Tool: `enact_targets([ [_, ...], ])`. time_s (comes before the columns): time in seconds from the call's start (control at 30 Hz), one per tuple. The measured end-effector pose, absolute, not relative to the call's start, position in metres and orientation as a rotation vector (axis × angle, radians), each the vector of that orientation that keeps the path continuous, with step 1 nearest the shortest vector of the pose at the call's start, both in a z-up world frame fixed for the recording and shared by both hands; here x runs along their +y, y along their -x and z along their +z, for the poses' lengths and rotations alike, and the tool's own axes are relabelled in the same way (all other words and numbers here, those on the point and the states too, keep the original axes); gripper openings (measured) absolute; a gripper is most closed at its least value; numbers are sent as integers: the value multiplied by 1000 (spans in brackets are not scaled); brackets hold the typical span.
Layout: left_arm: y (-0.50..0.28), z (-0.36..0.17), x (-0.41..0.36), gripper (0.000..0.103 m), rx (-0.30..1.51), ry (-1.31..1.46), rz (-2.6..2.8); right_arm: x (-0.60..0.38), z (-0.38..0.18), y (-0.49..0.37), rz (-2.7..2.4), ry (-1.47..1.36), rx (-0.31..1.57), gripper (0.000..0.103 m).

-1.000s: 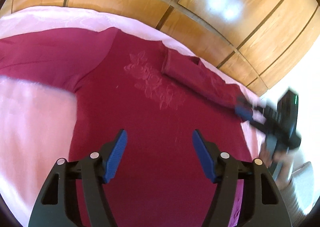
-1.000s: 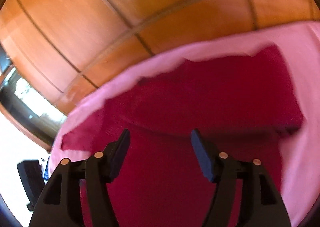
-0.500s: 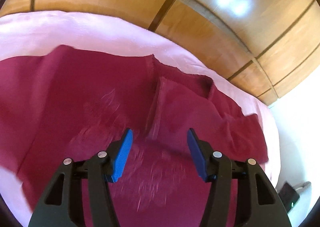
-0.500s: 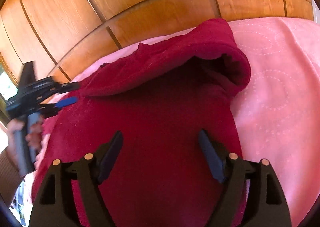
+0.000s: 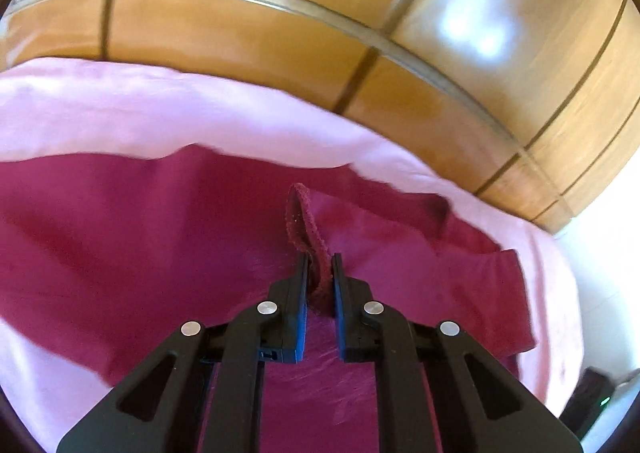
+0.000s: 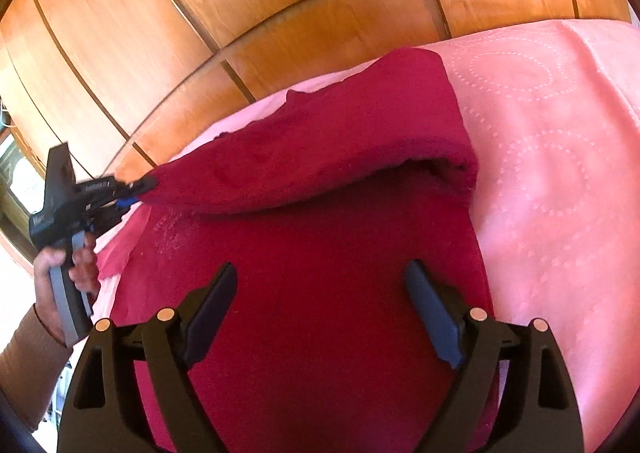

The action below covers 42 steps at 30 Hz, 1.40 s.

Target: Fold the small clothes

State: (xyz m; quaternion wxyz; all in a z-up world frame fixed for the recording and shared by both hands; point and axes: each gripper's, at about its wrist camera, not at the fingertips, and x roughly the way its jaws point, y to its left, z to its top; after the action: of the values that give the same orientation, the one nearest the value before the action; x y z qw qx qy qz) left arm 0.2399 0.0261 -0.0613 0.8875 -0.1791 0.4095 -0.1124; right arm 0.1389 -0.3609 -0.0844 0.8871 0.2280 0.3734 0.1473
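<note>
A dark red long-sleeved top (image 5: 140,237) lies spread on a pink bedspread (image 5: 120,113). My left gripper (image 5: 320,265) is shut on a raised fold of the top's edge (image 5: 306,221). In the right wrist view the left gripper (image 6: 136,189) holds that sleeve fold (image 6: 320,157) lifted over the top's body (image 6: 320,293). My right gripper (image 6: 320,293) is open and empty, hovering just above the body of the top.
A glossy wooden wardrobe (image 6: 280,13) stands behind the bed. The pink bedspread (image 6: 560,153) extends to the right of the top. A dark object (image 5: 592,401) sits off the bed's right side.
My left gripper moved in and closed on the sleeve's edge, lifting it. My right gripper has stayed open over the top's body.
</note>
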Motion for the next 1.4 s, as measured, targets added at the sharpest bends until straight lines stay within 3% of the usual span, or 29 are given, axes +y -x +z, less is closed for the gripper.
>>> enact_targets([
  [0.07, -234, -67, 36, 10, 858, 380, -212, -366, -67, -137, 309, -505, 740, 77],
  [0.27, -228, -87, 35, 10, 879, 323, -176, -365, -27, -178, 202, -411, 676, 75],
  [0.43, -222, -106, 34, 11, 891, 296, -146, -349, -71, -231, 79, -329, 848, 74],
  [0.53, -220, -110, 35, 12, 883, 293, -153, -326, -85, -231, 69, -188, 835, 92],
  [0.73, -219, -112, 47, 13, 891, 385, -187, -313, -87, -231, 25, -99, 849, 98],
  [0.9, -192, -103, 65, 43, 872, 495, -181, -310, -88, -231, 9, -82, 849, 99],
  [1.13, -136, -86, 139, 45, 774, 640, -22, -308, -88, -230, 6, -77, 847, 99],
  [1.4, -107, -82, 283, 46, 743, 769, 209, -305, -88, -228, -8, -66, 843, 100],
])
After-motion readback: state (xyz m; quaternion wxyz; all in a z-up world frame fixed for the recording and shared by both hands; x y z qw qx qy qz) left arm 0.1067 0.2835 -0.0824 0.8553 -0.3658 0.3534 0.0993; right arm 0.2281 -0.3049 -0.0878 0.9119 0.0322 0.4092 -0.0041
